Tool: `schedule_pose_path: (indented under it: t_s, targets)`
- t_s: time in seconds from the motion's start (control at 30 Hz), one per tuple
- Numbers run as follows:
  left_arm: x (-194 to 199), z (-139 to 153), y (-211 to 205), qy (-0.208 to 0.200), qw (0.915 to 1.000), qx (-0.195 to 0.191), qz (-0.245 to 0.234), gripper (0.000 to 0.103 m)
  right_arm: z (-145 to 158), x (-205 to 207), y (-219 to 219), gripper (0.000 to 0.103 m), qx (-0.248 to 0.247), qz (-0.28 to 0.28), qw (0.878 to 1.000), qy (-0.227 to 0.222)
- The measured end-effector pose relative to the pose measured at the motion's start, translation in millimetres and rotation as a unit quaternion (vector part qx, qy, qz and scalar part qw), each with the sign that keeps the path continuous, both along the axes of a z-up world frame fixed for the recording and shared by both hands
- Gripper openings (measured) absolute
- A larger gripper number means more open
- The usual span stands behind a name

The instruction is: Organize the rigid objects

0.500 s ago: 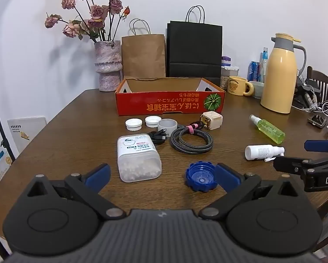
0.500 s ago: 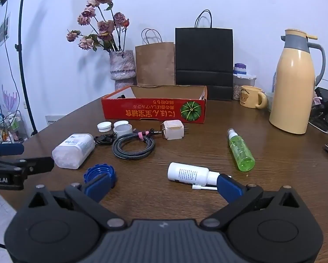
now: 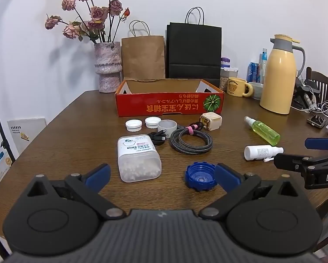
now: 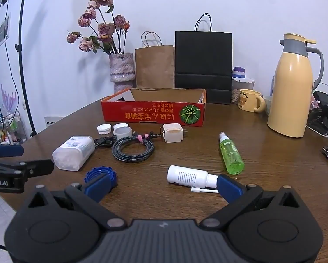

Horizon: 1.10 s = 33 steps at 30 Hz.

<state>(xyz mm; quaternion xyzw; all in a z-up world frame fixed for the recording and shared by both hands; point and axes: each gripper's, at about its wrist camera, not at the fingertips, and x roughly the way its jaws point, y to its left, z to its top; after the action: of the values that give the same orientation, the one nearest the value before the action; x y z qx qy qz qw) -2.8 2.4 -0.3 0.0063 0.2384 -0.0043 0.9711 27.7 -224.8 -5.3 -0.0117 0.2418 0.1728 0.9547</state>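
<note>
1. The left gripper hovers low over the near edge of the bench, jaws spread wide with nothing between the pads.
2. The right gripper hangs alongside it, jaws equally wide and holding nothing.
3. A clear tub of white pellets lies just ahead of the left gripper, with a blue cap beside it.
4. A white spray bottle lies on its side near the right gripper; a green spray bottle lies just beyond.
5. A coiled cable, a beige charger and two white caps sit in front of the red cardboard box, which stands open farther back.
</note>
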Motion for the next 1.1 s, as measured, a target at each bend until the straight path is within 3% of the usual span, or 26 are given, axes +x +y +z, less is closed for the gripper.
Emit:
schedule_pose_path:
  t_s: [1.1]
  targets:
    - [-1.2, 1.4, 0.4, -0.002, 1.0, -0.004, 0.003, 0.103, 1.5, -1.1, 3.7, 0.103, -0.005, 0.001, 1.0, -0.007]
